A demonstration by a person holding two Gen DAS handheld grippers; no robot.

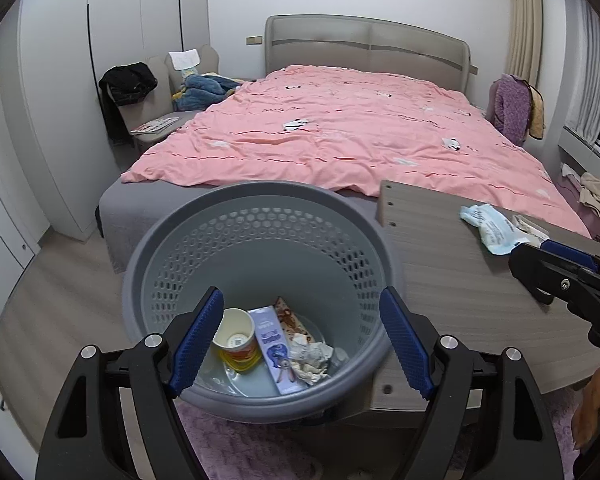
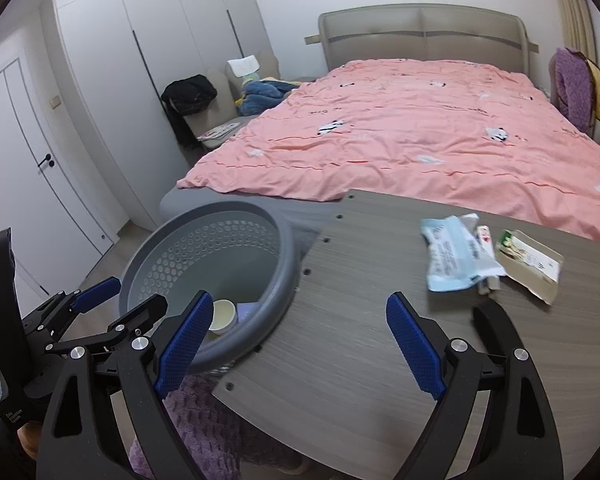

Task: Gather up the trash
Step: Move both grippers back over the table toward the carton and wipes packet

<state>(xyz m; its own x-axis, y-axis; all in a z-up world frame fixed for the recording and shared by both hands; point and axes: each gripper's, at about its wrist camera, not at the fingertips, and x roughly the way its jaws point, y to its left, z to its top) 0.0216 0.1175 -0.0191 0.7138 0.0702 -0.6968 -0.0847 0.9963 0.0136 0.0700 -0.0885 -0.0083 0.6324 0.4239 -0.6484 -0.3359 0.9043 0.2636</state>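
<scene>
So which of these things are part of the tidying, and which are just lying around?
Part of the job:
- grey bin, with paper cup
- blue wrapper
- small tube
- beige packet

Just lying about:
- pink duvet
- black clothes
- magazine

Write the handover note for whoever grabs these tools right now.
Left tool: open, empty, over the bin.
Right tool: open, empty, over the table.
Done: paper cup, blue carton, crumpled paper and a printed wrapper are in the bin.
Left: blue wipes pack, tube and beige packet lie on the table.
</scene>
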